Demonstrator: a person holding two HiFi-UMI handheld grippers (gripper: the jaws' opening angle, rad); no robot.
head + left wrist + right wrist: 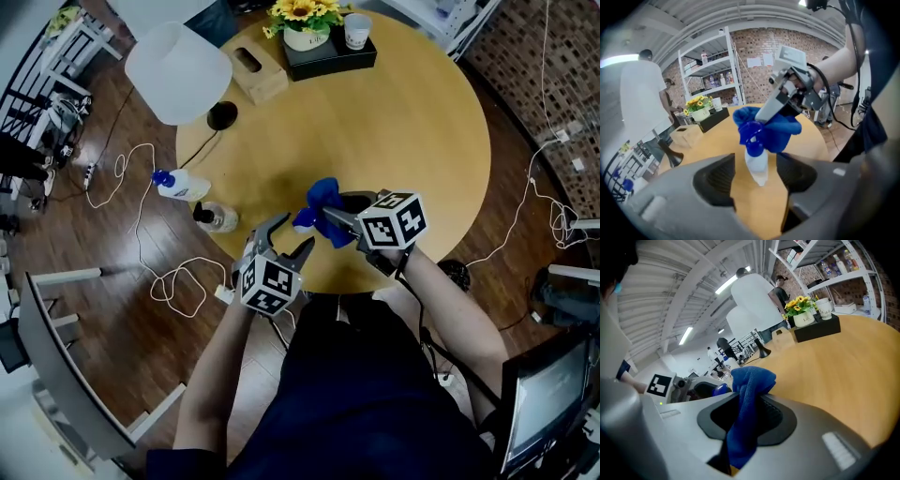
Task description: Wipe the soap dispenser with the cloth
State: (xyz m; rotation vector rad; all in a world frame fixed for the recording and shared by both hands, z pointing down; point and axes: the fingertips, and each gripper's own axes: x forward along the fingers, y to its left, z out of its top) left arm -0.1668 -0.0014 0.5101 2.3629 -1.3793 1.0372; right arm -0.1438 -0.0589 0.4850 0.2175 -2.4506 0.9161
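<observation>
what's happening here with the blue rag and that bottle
A person at a round table holds a gripper in each hand. The right gripper is shut on a blue cloth and holds it against the pump top of the soap dispenser. The left gripper is open, its jaws apart beside the bottle, not gripping it.

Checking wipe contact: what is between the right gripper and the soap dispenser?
The blue cloth, clamped in the right gripper, sits against the pump of the soap dispenser; the left gripper view shows it.
</observation>
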